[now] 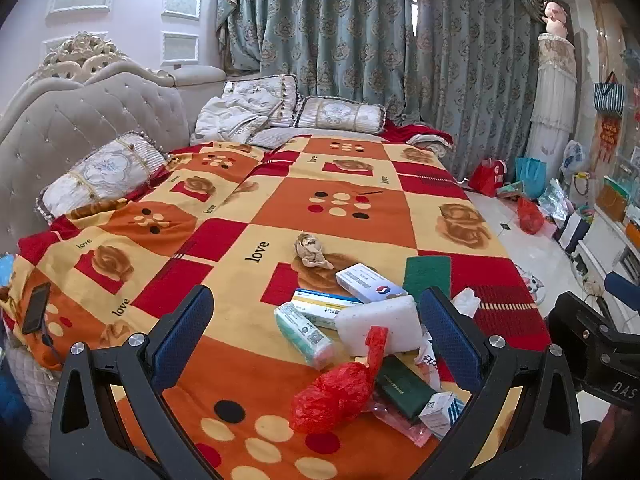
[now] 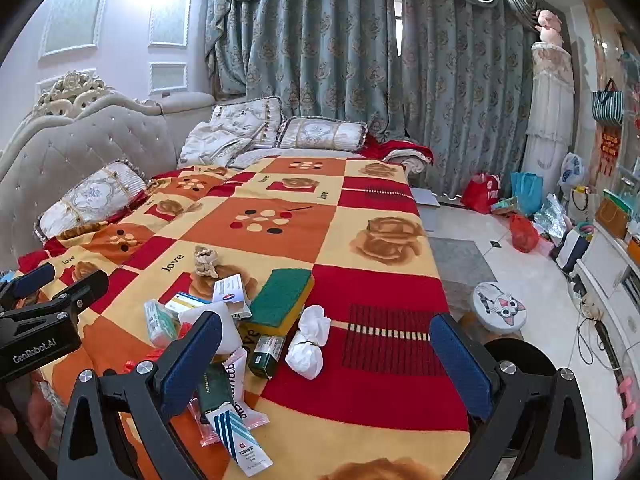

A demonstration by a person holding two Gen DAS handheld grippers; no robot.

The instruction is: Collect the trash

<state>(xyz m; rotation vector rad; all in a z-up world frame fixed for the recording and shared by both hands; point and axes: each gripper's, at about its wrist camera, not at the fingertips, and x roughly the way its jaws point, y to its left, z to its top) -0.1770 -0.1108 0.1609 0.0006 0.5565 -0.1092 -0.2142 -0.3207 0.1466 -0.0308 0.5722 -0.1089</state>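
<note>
Our left gripper (image 1: 316, 344) and right gripper (image 2: 326, 360) both hold their jaws wide open with nothing inside. The trash sits low in the frame on the bed (image 1: 280, 208): a red bag (image 1: 336, 392), a white tissue (image 2: 308, 340), small boxes (image 1: 370, 282).

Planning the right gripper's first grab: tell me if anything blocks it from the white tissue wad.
Nothing visible does. The tissue wad lies alone on the blanket, straight ahead between the open fingers of the right gripper.
</note>
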